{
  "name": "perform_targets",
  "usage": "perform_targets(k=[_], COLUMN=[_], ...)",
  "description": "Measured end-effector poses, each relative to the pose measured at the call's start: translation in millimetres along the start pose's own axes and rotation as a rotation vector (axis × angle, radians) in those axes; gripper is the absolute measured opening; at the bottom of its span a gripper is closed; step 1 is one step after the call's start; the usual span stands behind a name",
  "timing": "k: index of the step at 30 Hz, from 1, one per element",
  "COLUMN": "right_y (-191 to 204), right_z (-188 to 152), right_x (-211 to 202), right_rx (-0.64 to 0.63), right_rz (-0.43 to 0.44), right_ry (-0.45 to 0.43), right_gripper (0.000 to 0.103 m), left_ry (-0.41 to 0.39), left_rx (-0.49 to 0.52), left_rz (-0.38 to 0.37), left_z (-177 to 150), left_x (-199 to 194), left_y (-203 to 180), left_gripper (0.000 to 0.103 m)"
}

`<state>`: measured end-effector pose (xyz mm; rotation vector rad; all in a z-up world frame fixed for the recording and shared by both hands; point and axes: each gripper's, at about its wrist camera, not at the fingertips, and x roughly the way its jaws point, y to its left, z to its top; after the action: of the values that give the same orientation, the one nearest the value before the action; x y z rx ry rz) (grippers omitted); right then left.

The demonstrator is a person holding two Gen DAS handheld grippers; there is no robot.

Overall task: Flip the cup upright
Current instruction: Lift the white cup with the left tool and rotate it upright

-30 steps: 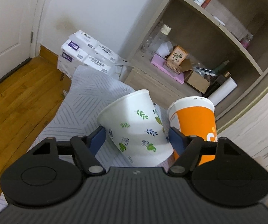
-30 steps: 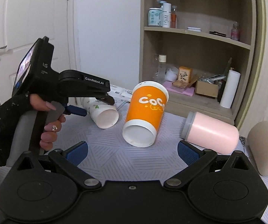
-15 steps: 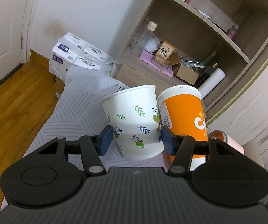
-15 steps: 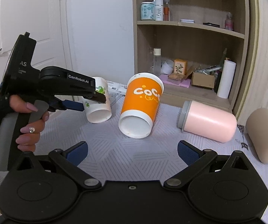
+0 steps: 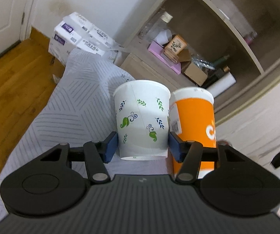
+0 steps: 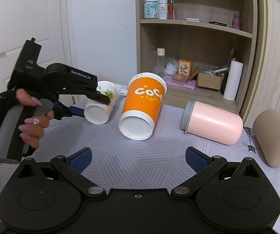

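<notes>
A white paper cup with leaf prints (image 5: 142, 120) is held between my left gripper's (image 5: 142, 146) blue pads, shut on its lower body. In the right wrist view the white cup (image 6: 101, 110) is lifted off the cloth and tilted, its base toward the camera. The left gripper (image 6: 93, 105) shows there too. An orange cup (image 6: 143, 107) lies tilted on the table beside it, also in the left wrist view (image 5: 194, 120). My right gripper (image 6: 139, 159) is open and empty above the near cloth.
A pink tumbler with a grey lid (image 6: 212, 121) lies on its side to the right. A beige object (image 6: 274, 136) sits at the far right. A shelf unit (image 6: 196, 39) with bottles and boxes stands behind. The grey patterned cloth (image 6: 140, 156) covers the table.
My left gripper closed on the white cup and turned it from lying sideways toward upright, lifting it slightly. The right gripper stayed open and pulled back a little.
</notes>
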<state>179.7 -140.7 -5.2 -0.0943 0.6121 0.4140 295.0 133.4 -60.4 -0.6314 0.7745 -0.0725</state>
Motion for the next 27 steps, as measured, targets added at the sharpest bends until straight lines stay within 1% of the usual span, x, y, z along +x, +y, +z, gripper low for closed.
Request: perform_targets(k=[4,9,16,22,24,27], right_y=[-3.5,-5.8,-11.5,-25.3,-29.1,-36.8], right_z=[-2.2,-9.7,-30.5,-50.8,-56.8,-67.0], right_x=[-3.2,-9.0,-27.3,-46.5,-53.4,-64.3], right_rx=[0.012,0.023,0.02,0.039,0.044,0.059], right_rz=[0.0,0.0,-0.008,-0.02,-0.022,-0.017], right_ry=[-0.001,0.01,0.031,0.053,0.055,0.065], right_gripper=[0.103,0.103,0.103,0.103,0.103,0.103], left_ry=[0.034,0.062,0.094,0.142,0.163,0.196], left_rx=[0.048,0.125,0.213,0.297,0.301,0.309], left_rz=[-0.037,-0.057,-0.09,-0.146,-0.145,-0.167], left_z=[-13.6,-38.3,-71.4,-104.5,-116.7,-131.3], left_x=[-16.6,-42.9,-72.5,-83.7,-81.6,-77.6], left_y=[-8.2,-22.0,-45.7,-75.3,-82.9,-95.2], left_gripper=[0.055,0.055,0.055,0.055,0.055,0.055])
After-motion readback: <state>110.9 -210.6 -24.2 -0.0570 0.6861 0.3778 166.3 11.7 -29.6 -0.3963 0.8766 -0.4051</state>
